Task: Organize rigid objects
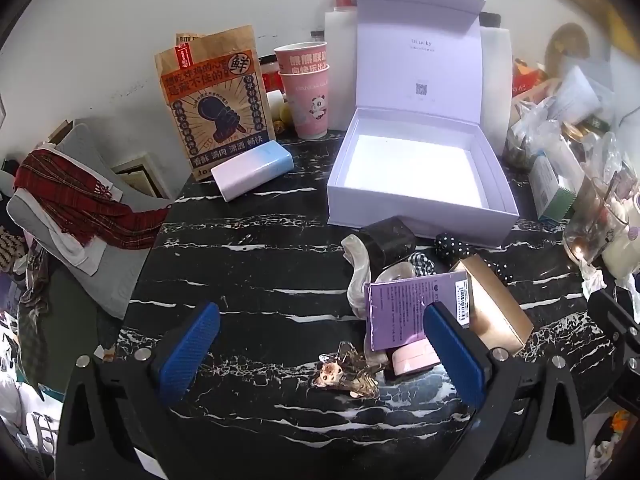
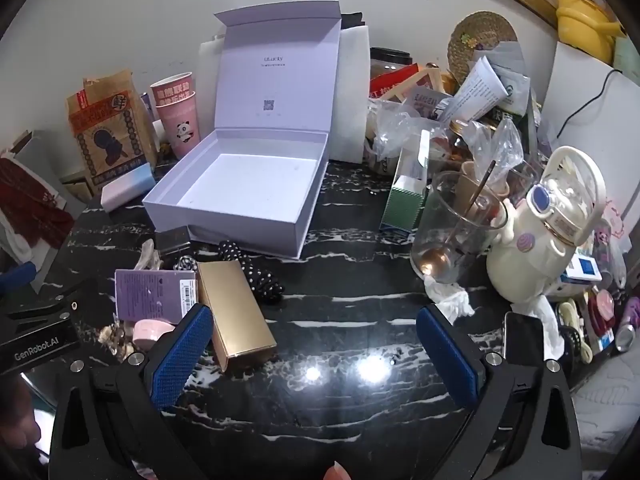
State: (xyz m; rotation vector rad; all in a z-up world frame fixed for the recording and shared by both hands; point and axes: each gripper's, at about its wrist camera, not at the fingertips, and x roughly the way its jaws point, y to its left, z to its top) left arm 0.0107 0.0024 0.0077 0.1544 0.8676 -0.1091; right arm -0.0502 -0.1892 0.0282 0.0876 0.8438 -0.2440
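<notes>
An open, empty white box with its lid up stands on the black marble table; it also shows in the right wrist view. In front of it lie a purple box, a gold box, a small black box, a pink case, a pearly hair claw and a cat charm. The gold box and purple box show in the right wrist view. My left gripper is open above the charm. My right gripper is open and empty, right of the gold box.
A blue-white power bank, a paper snack bag and stacked pink cups stand at the back left. A glass with a spoon, a cream bottle, a green carton and clutter fill the right side.
</notes>
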